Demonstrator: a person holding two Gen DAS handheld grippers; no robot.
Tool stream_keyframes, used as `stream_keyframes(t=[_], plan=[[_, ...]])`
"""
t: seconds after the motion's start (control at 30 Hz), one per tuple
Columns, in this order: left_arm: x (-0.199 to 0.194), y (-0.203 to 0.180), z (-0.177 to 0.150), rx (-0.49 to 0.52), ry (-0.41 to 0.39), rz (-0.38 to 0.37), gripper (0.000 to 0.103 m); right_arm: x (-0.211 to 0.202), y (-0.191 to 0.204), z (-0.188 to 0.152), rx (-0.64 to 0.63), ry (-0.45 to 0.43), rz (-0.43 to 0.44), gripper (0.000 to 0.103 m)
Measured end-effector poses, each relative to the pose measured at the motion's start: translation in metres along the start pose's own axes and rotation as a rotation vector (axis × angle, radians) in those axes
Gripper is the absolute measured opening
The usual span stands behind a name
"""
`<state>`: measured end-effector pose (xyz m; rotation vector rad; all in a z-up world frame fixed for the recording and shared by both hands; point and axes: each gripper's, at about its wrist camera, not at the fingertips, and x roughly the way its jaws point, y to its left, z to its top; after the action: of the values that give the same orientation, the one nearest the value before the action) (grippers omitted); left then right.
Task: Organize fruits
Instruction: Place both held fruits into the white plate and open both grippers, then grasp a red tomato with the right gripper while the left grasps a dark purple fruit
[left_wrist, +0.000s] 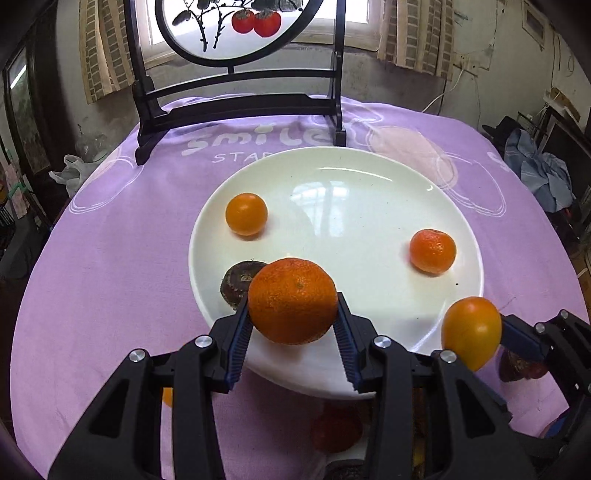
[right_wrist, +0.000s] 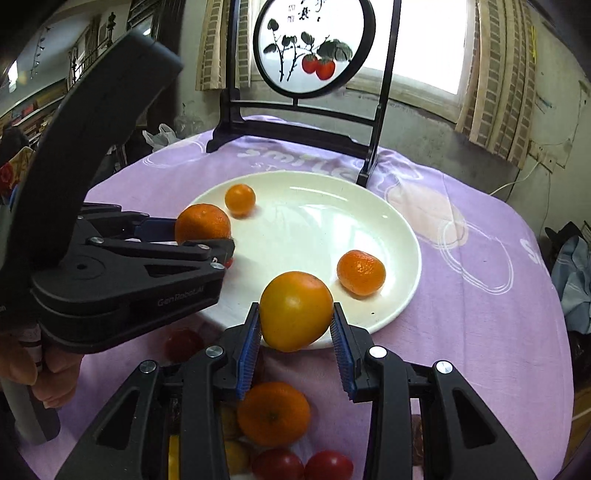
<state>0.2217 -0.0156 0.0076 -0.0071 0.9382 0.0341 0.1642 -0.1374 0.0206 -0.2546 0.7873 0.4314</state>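
My left gripper (left_wrist: 293, 314) is shut on a rough-skinned orange (left_wrist: 293, 301) and holds it over the near rim of the white plate (left_wrist: 369, 221). It also shows in the right wrist view (right_wrist: 205, 236) with its orange (right_wrist: 202, 223). My right gripper (right_wrist: 295, 325) is shut on a smooth yellow-orange fruit (right_wrist: 295, 310), just above the plate's (right_wrist: 317, 221) near edge; this fruit shows in the left wrist view (left_wrist: 472, 330). On the plate lie a small round orange fruit (left_wrist: 246, 214), a tangerine (left_wrist: 433, 251) and a dark brown fruit (left_wrist: 238, 282).
More fruit lies on the purple cloth (right_wrist: 480, 295) in front of the plate: an orange (right_wrist: 273, 413) and red tomatoes (right_wrist: 328, 465). A black framed screen with a persimmon painting (right_wrist: 314, 48) stands behind the plate. Clutter surrounds the round table.
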Motion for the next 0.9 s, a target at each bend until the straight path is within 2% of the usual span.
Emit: stream_keyframes(t=[0.07, 0.1, 0.17, 0.27, 0.33, 0.53, 0.83, 0.9], plan=[[0.007, 0.0, 0.002, -0.016, 0.019, -0.004, 0.046, 0.005, -0.001, 0.0, 0.013, 0.008, 0.005, 0.041], [0.008, 0.001, 0.001, -0.025, 0.018, -0.013, 0.05, 0.007, -0.002, 0.0, 0.018, 0.011, 0.005, 0.051], [0.004, -0.001, -0.002, -0.01, 0.009, -0.045, 0.055, 0.002, -0.004, -0.002, 0.023, -0.004, 0.002, 0.053], [-0.011, -0.006, -0.01, 0.023, -0.027, -0.054, 0.076, -0.009, -0.007, -0.007, 0.034, -0.016, 0.021, 0.053], [-0.022, -0.008, -0.017, 0.034, -0.05, -0.047, 0.077, -0.016, -0.012, -0.013, 0.056, -0.017, 0.022, 0.053], [-0.043, -0.01, -0.044, 0.06, -0.051, -0.05, 0.082, -0.04, -0.024, -0.035, 0.109, -0.021, 0.042, 0.056], [-0.07, 0.004, -0.084, 0.036, -0.066, -0.044, 0.088, -0.075, -0.031, -0.078, 0.155, -0.018, 0.025, 0.057], [-0.072, 0.007, -0.092, 0.03, -0.063, -0.043, 0.09, -0.08, -0.03, -0.087, 0.158, -0.01, 0.019, 0.065]])
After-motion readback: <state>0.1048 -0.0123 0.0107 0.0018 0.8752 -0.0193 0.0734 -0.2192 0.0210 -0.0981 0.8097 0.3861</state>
